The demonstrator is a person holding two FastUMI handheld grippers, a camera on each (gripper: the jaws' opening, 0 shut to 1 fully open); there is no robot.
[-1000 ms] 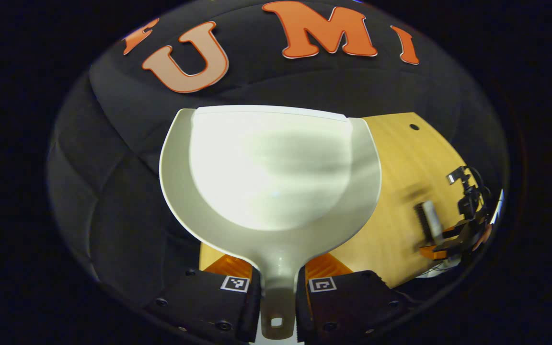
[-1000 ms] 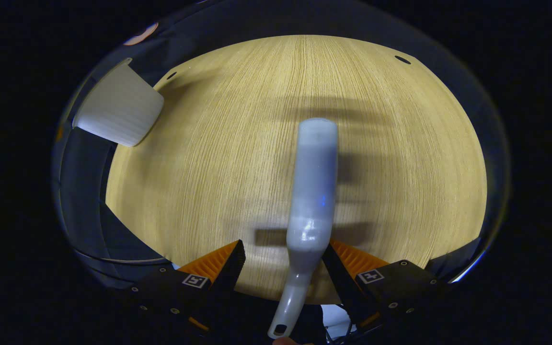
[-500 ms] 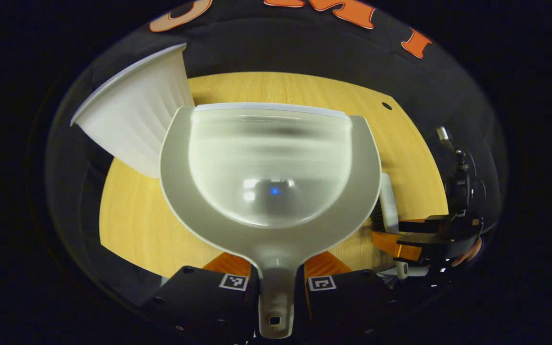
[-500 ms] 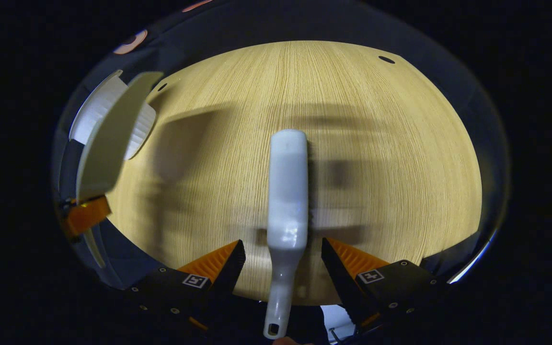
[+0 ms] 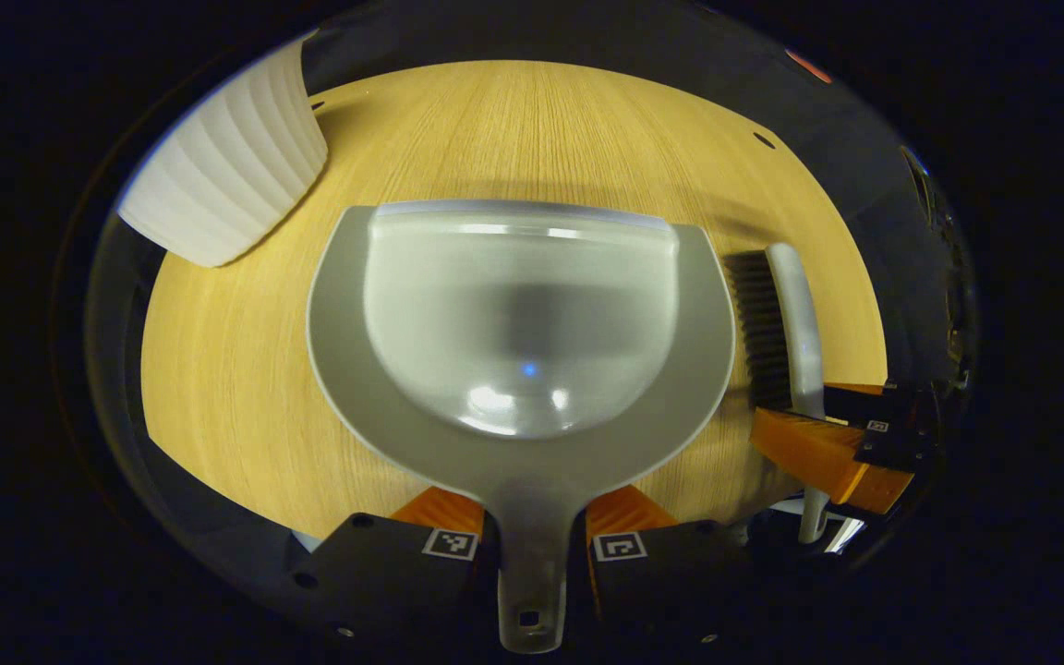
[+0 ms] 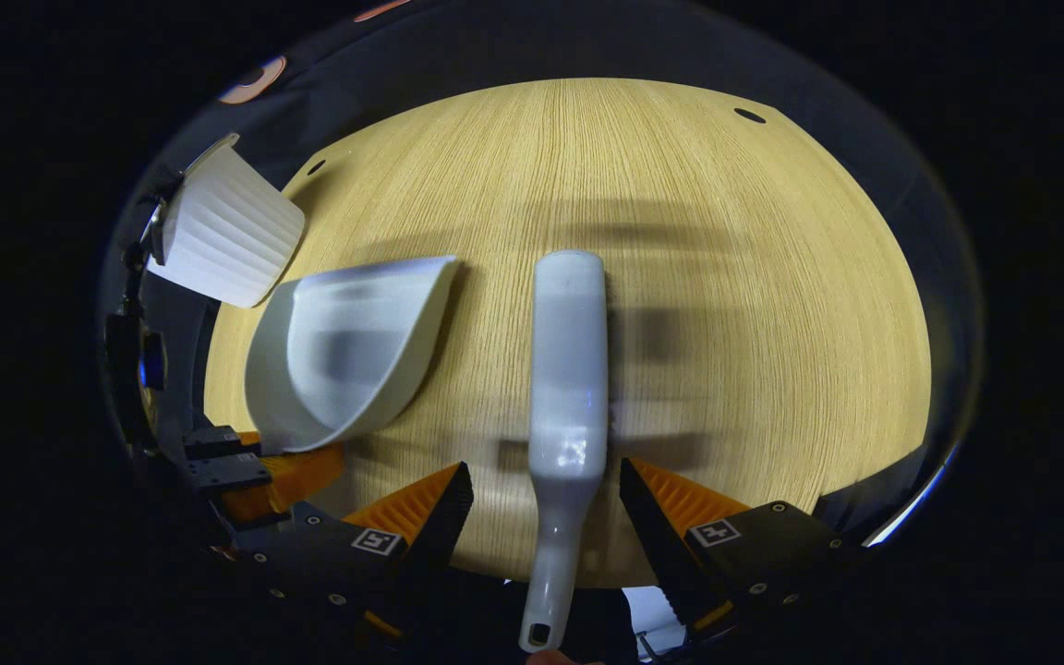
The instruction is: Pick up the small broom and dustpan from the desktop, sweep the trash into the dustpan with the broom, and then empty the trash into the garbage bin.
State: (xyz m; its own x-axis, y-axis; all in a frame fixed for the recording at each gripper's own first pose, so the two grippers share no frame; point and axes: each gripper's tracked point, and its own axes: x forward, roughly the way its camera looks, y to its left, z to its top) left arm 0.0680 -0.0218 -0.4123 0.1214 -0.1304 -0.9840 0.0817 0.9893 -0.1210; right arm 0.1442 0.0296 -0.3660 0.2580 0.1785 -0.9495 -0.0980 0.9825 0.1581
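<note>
I hold the dustpan (image 5: 521,323) by its flat handle, the left gripper (image 5: 532,545) fingers closed on it, its pan at 12 o'clock just over the table (image 5: 236,388). I'd set its lip flat before releasing. The broom (image 6: 569,369) lies between the right gripper (image 6: 546,503) fingers, which stand open, clear of the handle. Everything is smooth pale plastic (glossy, slippery); the ribbed white bin (image 5: 227,171) sits at 10 o'clock.
</note>
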